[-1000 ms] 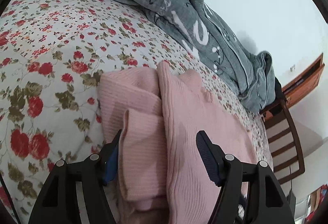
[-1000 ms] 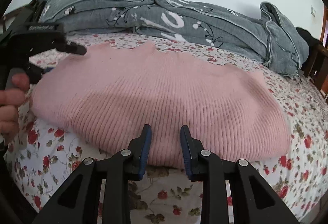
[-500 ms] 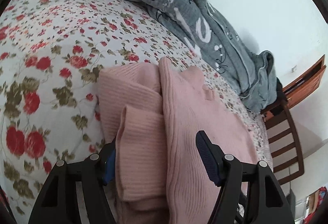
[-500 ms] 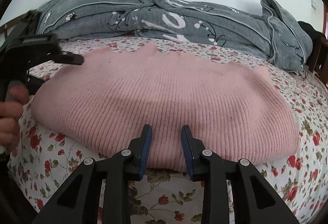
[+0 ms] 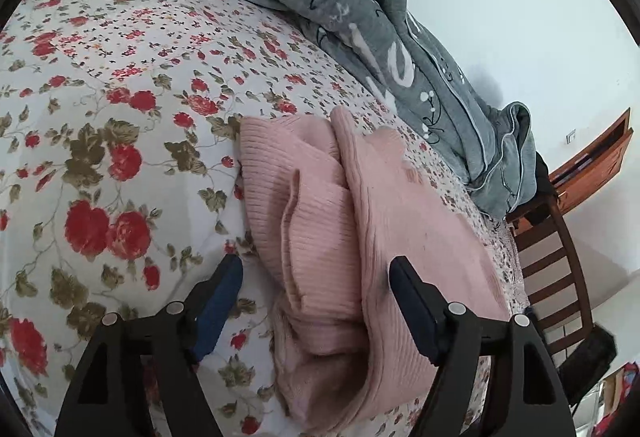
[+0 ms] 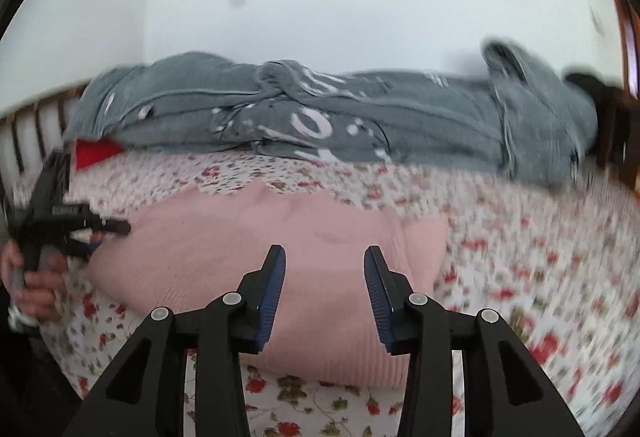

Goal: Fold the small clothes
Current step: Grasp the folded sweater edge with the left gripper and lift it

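One pink sweater (image 5: 384, 221) lies folded on the bed (image 5: 100, 109), one grey blanket (image 5: 360, 21) behind it. Left gripper (image 5: 316, 285) fingers widening astride its edge; right gripper (image 6: 324, 277) fingers opening, gripping nothing.

A plain pink ribbed sweater (image 5: 384, 221) lies on a white bedsheet (image 5: 120, 109) printed with red roses; upper frame, a grey blanket (image 5: 360, 9) bears white lettering.

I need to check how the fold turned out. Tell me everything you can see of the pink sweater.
The pink sweater is a ribbed knit, folded into a compact bundle lying flat on the floral sheet. From the left wrist view, a folded sleeve layer lies along its side under the top panel. The left gripper, opening, straddles its near end without pressing it; the right gripper, also opening, hangs over it empty.
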Demonstrator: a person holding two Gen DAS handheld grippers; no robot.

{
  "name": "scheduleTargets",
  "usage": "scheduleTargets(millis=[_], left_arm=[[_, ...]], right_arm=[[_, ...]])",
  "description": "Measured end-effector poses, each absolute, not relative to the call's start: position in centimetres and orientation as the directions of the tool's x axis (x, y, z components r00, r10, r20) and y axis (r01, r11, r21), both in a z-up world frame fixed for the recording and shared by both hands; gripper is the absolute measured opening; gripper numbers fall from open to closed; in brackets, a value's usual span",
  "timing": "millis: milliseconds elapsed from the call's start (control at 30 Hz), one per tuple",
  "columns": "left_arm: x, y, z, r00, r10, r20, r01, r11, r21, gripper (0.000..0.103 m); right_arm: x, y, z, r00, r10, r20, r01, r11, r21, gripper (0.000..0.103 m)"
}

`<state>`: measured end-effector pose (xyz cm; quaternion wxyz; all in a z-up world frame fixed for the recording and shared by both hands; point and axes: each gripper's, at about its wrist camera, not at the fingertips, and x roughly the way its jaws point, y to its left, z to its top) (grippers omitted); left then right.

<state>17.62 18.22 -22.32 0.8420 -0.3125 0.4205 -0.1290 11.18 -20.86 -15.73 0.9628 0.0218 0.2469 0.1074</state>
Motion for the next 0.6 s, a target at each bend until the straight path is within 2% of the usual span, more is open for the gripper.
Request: scheduleTargets(millis=[167,233,267,300,367,600], left_arm=[[19.7,16.8,-22.4,0.587,-0.464,-0.663,-0.079,0.783,-0.617,0.071],[20.0,16.3,-22.1,0.587,-0.439,-0.680,-0.099,0.795,-0.598,0.056],[20.2,16.1,-22.1,0.579,-0.434,-0.690,-0.112,0.796,-0.595,0.044],[20.3,16.0,-22.2,0.568,-0.448,-0.690,-0.124,0.782,-0.610,0.036],[20.2,16.0,-21.8,0.570,-0.450,-0.687,-0.146,0.768,-0.624,0.027],[20.5,13.8,-16.8,0.576,-0.434,-0.693,-0.164,0.769,-0.618,0.023]], right_arm=[[11.3,-21.5,-16.1,0.862,0.194,-0.469,-0.175,0.981,0.085,0.040],[11.0,-21.6,-16.0,0.872,0.182,-0.455,-0.165,0.983,0.077,0.040],[11.0,-21.8,-16.0,0.874,0.177,-0.453,-0.161,0.984,0.074,0.040],[10.9,-22.0,-16.0,0.875,0.172,-0.452,-0.157,0.985,0.072,0.040],[10.8,-22.4,-16.0,0.878,0.160,-0.450,-0.145,0.987,0.068,0.040],[10.2,-25.1,-15.2,0.899,0.114,-0.422,-0.087,0.993,0.082,0.040]])
